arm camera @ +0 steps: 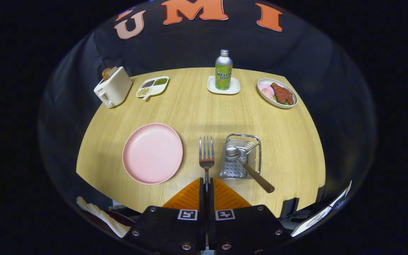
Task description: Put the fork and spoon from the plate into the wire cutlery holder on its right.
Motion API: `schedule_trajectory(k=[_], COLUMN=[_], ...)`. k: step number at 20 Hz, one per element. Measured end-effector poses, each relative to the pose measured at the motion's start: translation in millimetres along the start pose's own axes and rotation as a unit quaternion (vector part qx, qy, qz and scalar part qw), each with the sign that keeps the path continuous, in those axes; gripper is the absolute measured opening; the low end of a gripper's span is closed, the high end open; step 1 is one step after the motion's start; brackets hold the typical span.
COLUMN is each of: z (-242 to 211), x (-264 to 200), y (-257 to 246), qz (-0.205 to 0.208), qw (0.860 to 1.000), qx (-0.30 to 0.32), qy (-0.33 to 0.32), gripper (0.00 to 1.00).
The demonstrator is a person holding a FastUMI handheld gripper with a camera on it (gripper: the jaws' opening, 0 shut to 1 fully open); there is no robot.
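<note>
Tool [206, 186] pinching the fork [207, 156] by its handle, both fingers pressing together on it, tines pointing forward and away. Fork hovering over the wooden bench [197, 109], between the pink plate [152, 153] and the wire cutlery holder [241, 156], just beside the holder's left wall. Plate lying bare to the left of the fork, apart from it. Spoon [248, 168] already resting in the holder, bowl lying on the perforated base, brown handle leaning out over the near right rim toward the bench edge. Holder standing to the right of the plate, just ahead of the right finger.

Beyond, along the far side of the bench: white toaster [113, 91] with bread showing in its slot at far left; divided dish [153, 86] holding seeds and grains just beside it; green soda bottle [223, 72] standing upright on a white square coaster [223, 86] at centre; oval plate of meat and sliced food [277, 93] at far right.
</note>
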State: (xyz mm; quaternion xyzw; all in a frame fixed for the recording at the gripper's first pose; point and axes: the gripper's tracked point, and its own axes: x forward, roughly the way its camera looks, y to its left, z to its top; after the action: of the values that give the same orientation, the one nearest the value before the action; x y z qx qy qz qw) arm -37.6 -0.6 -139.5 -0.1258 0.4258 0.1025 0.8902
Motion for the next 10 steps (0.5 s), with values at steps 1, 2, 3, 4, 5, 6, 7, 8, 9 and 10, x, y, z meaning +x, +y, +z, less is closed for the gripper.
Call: schedule_trajectory(k=[1,2,3,4,5,6,7,8,9,10], z=[0,2,4,6,8,10,13,15,18,19], x=[-2,-4,-6,-9,-10,-10,-10,-10,-9,-8], y=[-8,-15,-20,-26,-29,-32,-35,-38,-38,-39], qz=[-0.007,-0.012,-0.015,-0.018,-0.018,-0.020,-0.023,-0.024,-0.024,-0.022], qw=[1.000,1.000,1.000,1.000,0.999,0.999,0.999,0.998,0.998,0.997], qx=[-0.003,-0.008,-0.012,-0.014,-0.017,-0.022,-0.029,-0.035,-0.038,-0.043], qy=[0.005,0.009,0.014,0.020,0.027,0.033,0.039,0.045,0.053,0.062], gripper=[0.04,0.04,0.04,0.04,0.04,0.04,0.04,0.04,0.04,0.04])
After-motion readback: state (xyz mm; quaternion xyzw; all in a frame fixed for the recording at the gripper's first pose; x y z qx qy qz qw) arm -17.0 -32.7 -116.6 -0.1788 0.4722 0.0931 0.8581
